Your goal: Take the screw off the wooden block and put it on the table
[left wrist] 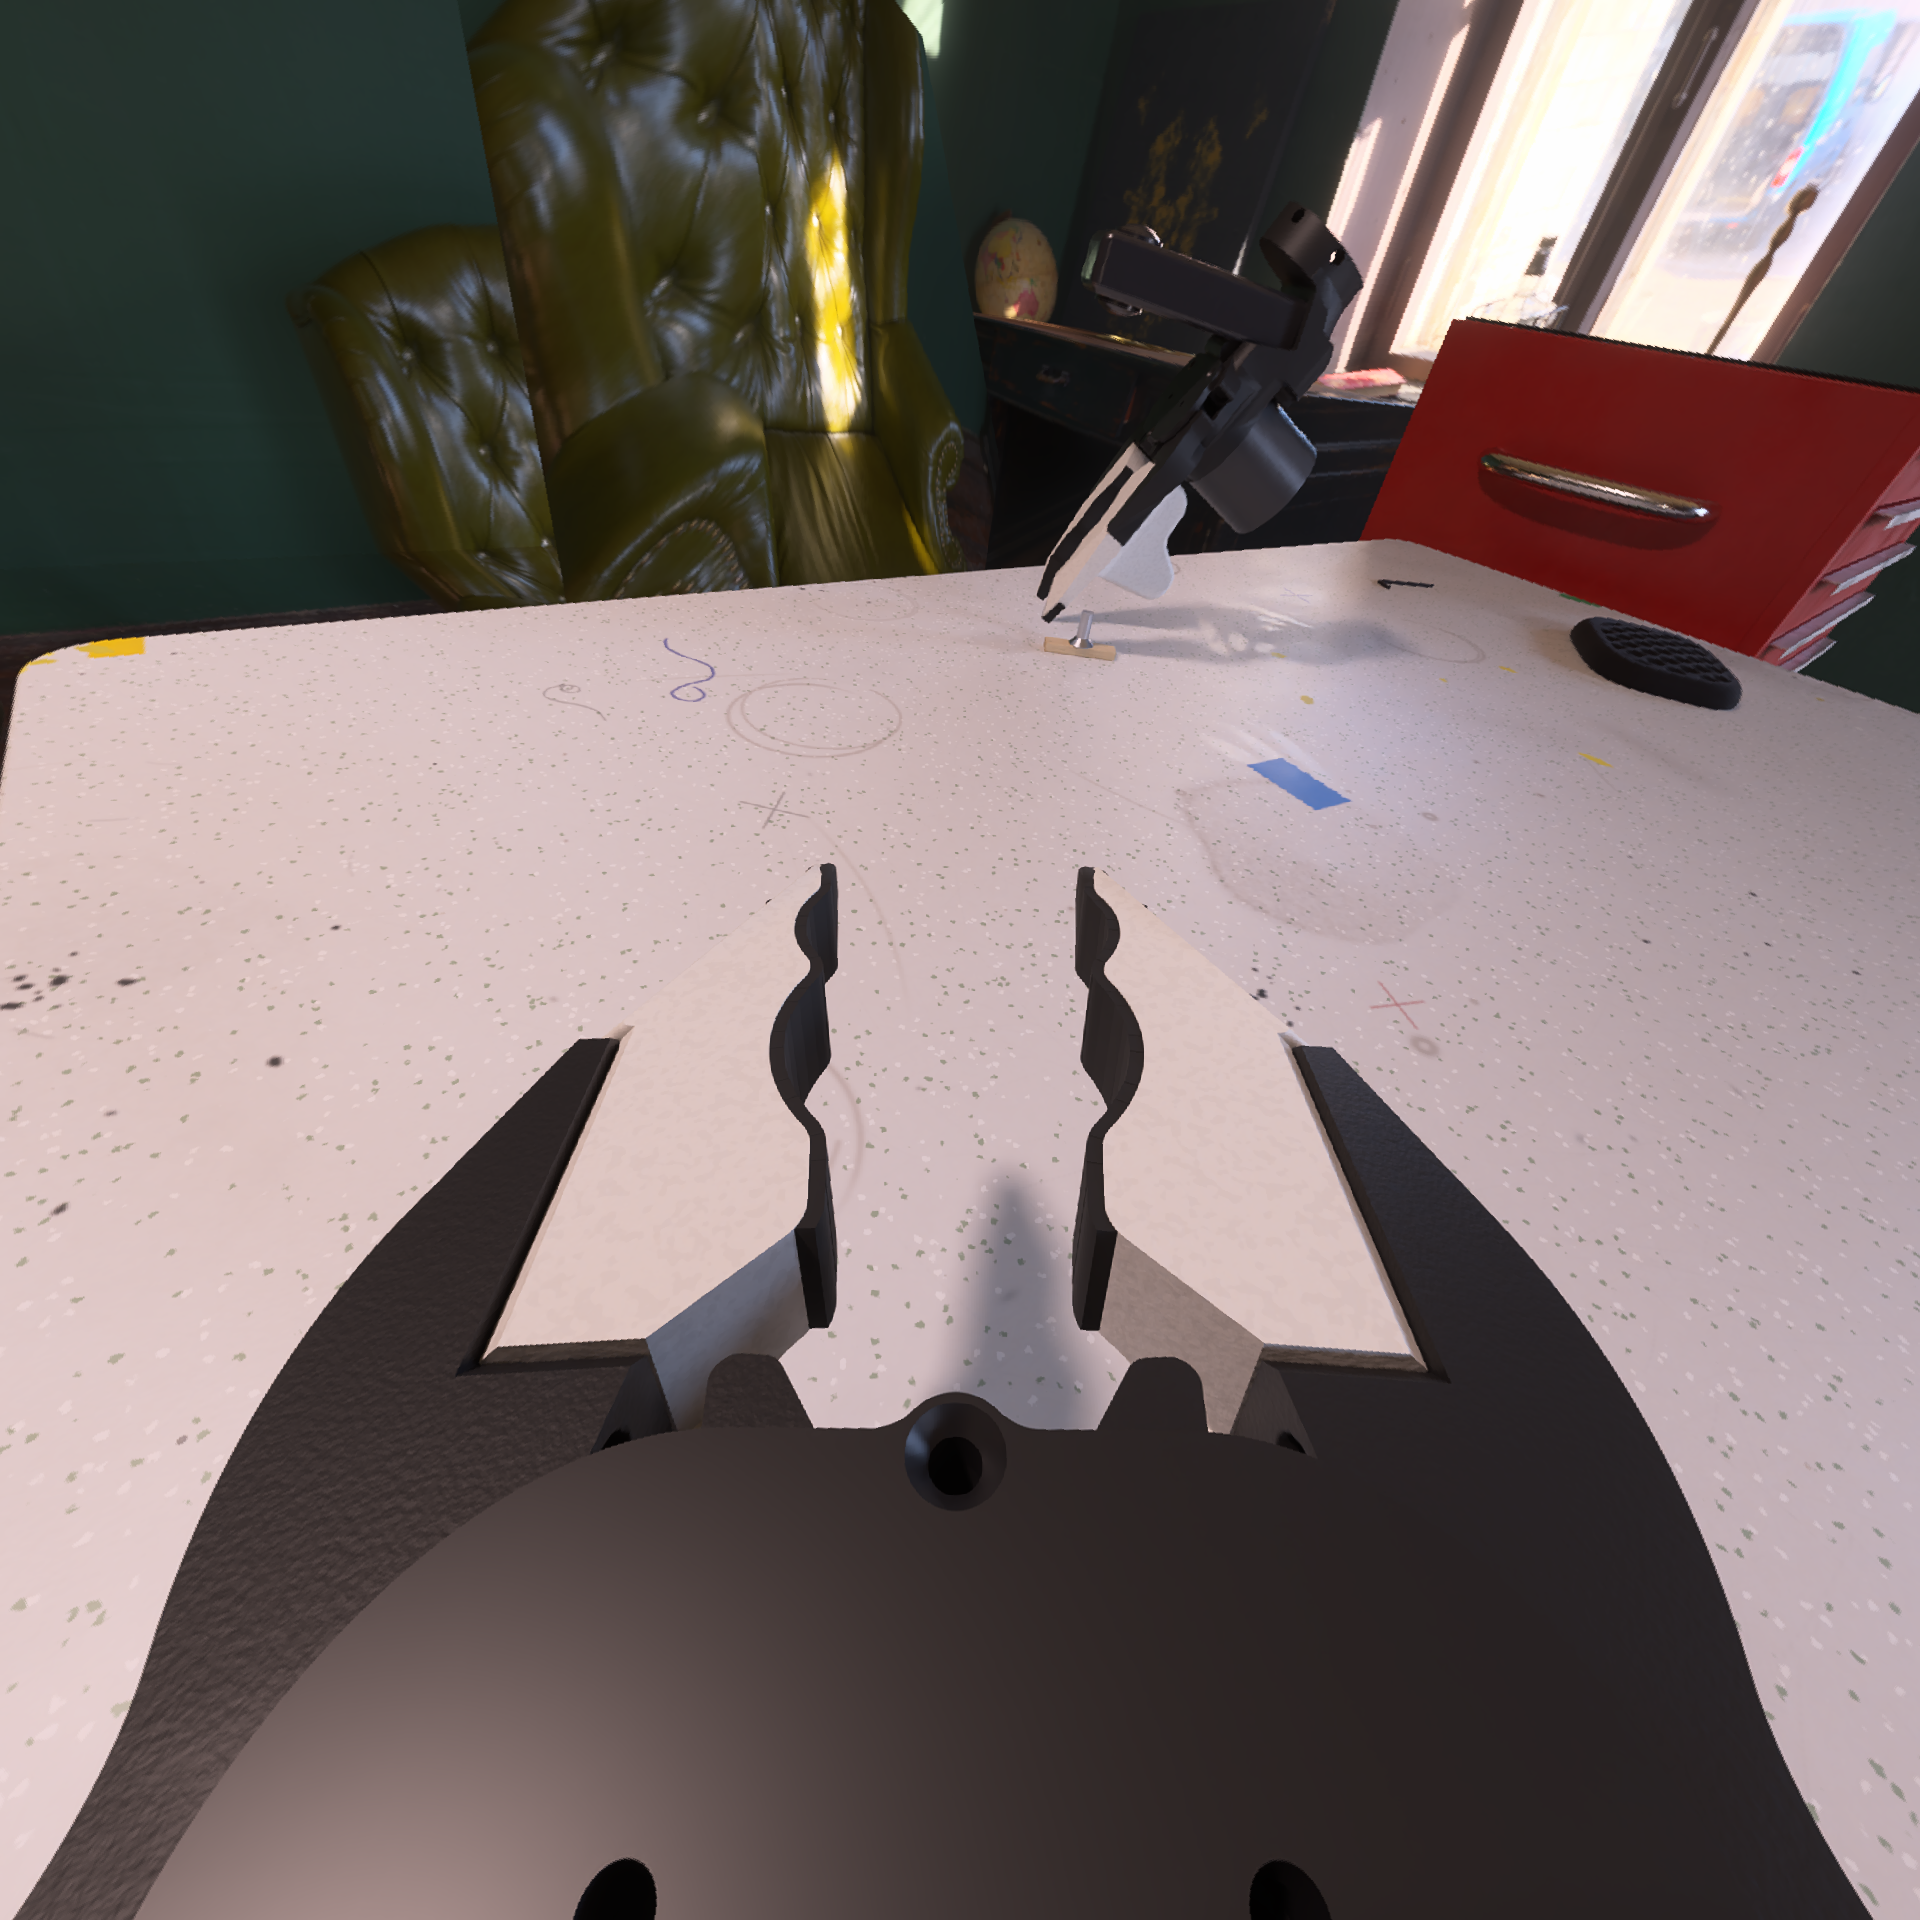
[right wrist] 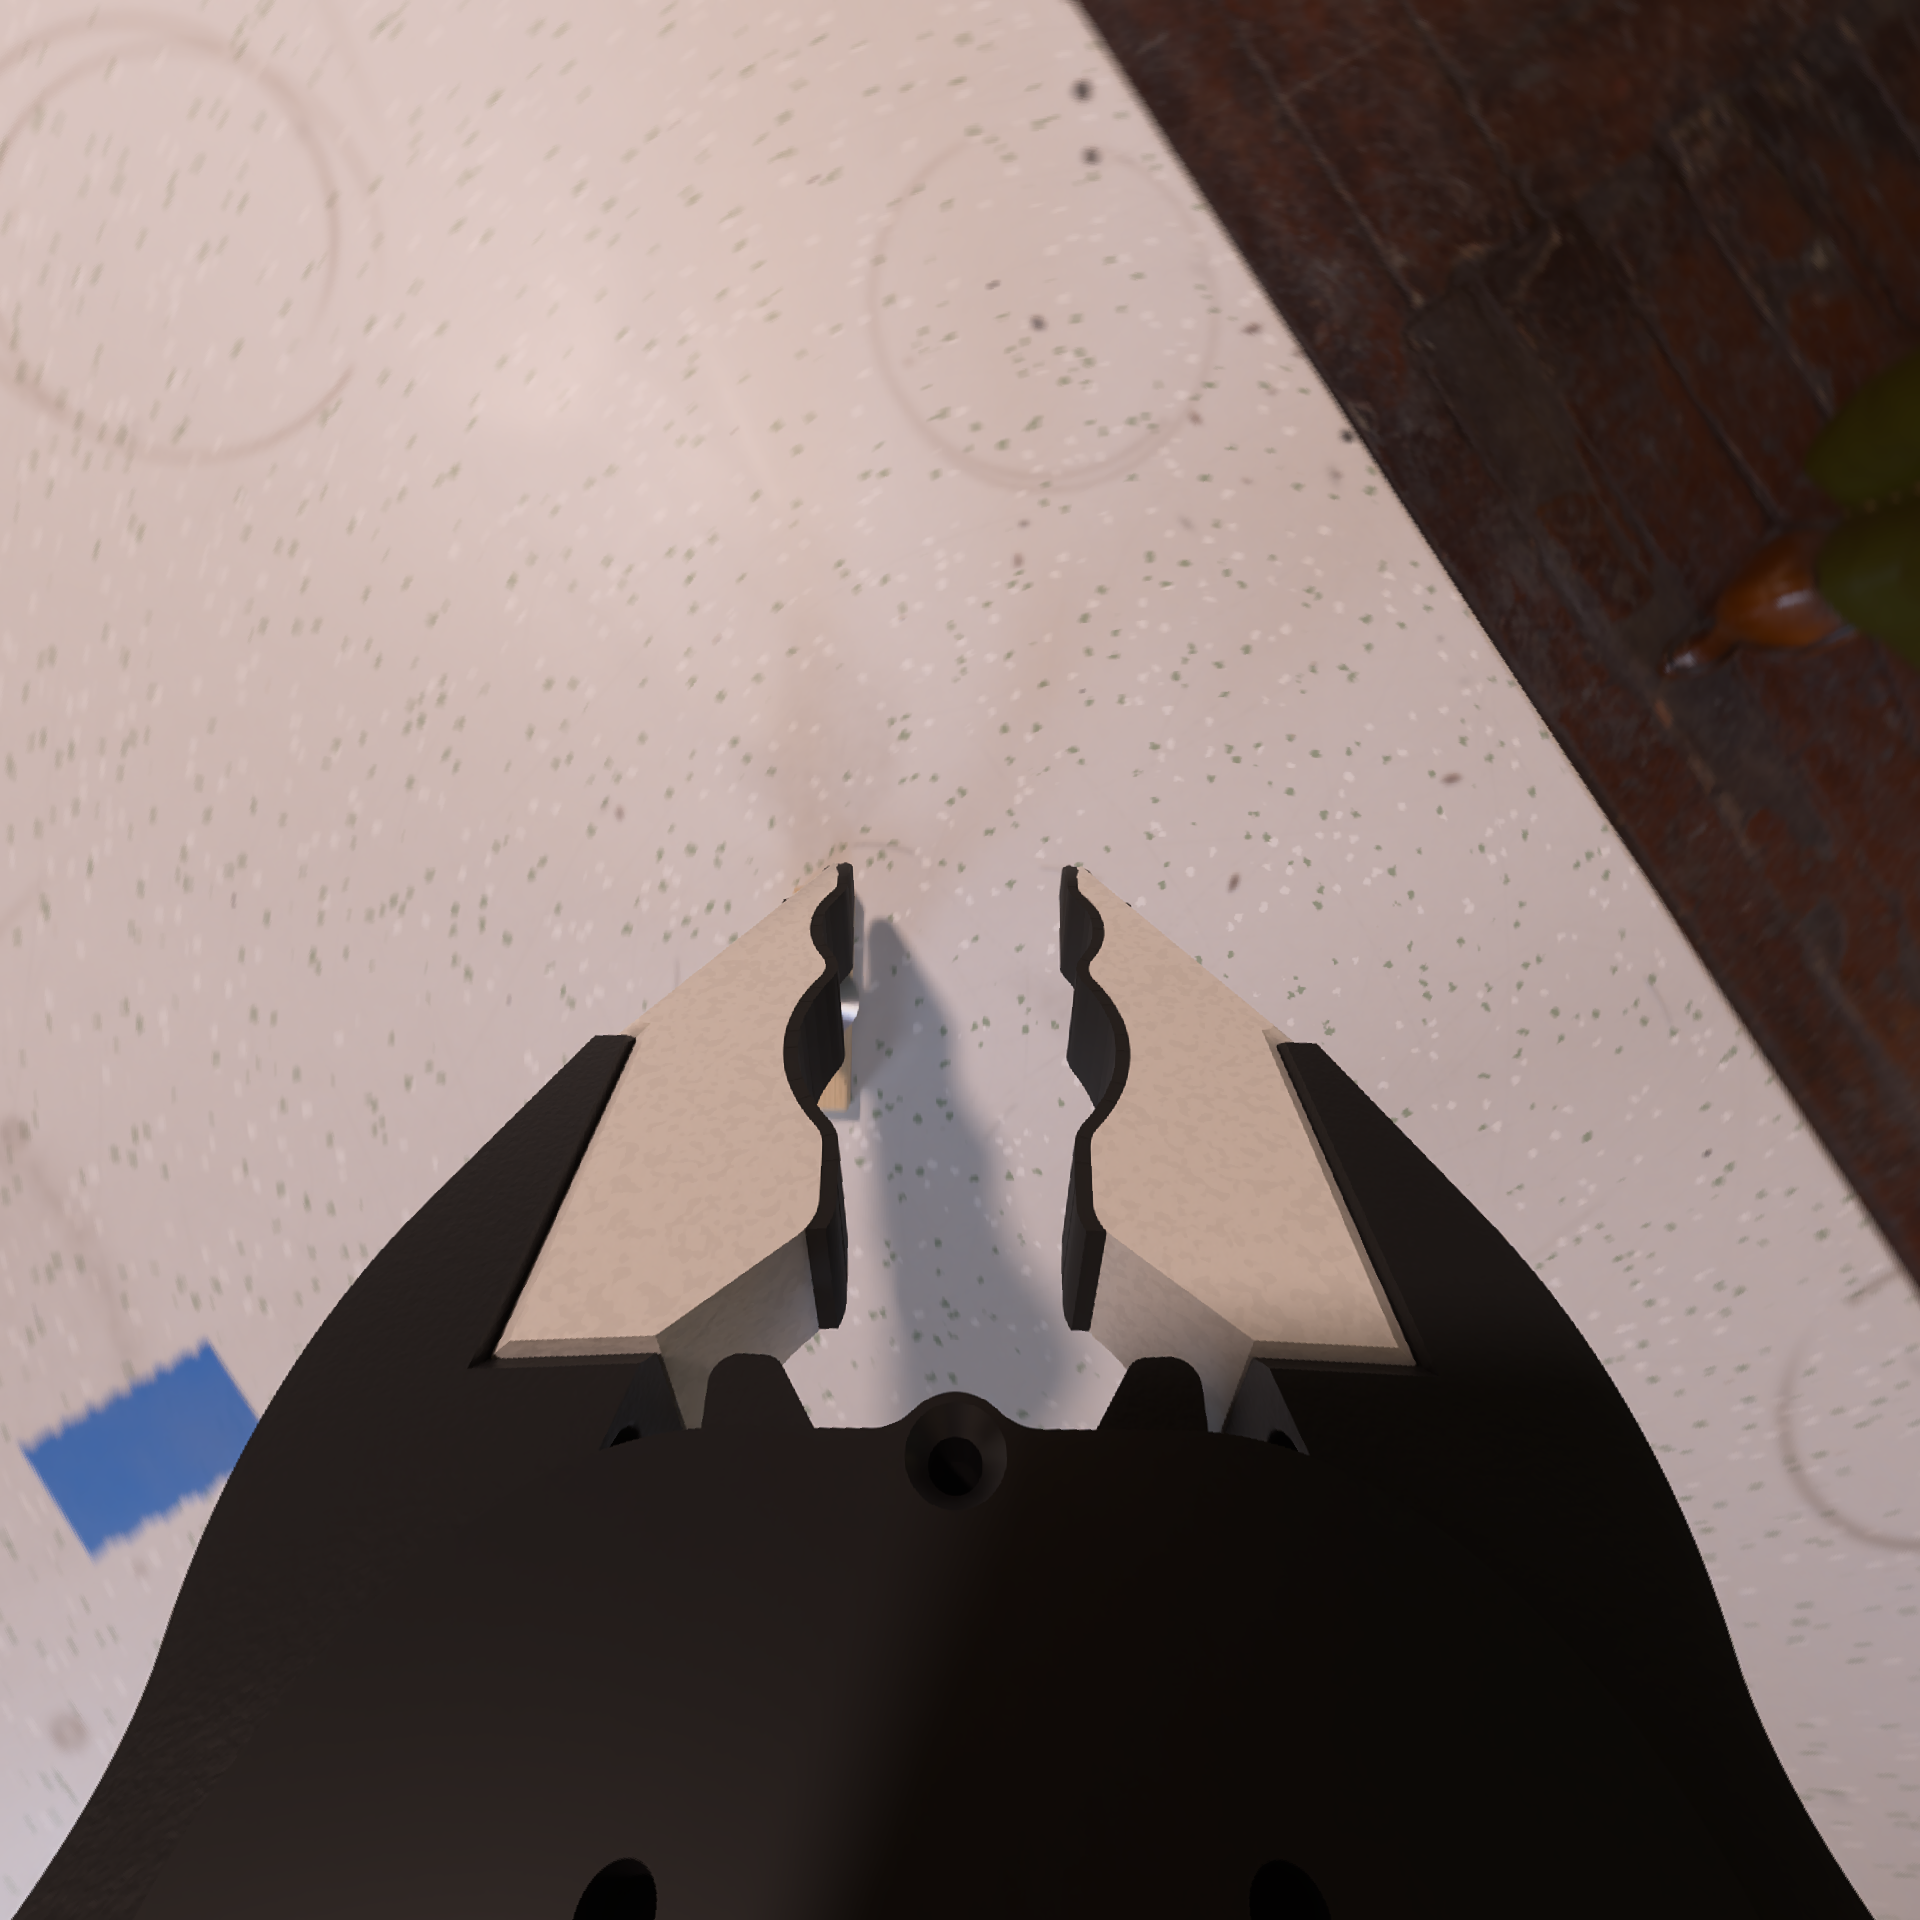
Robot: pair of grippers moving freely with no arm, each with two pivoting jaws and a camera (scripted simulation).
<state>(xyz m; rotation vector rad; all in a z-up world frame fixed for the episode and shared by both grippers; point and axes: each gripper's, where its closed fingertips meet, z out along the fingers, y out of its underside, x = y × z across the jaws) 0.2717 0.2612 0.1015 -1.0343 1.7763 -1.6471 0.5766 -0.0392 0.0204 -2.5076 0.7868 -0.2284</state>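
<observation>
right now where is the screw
The screw stands upright on the wooden block, far across the table in the left wrist view, just below the right claw tips.

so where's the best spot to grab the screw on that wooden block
Probably the bare shank of the screw, just under its head. It stands upright out of the thin wooden block, so come down from above with one finger on each side. The open right hand-held gripper looks off-centre, so shift it first.
</observation>
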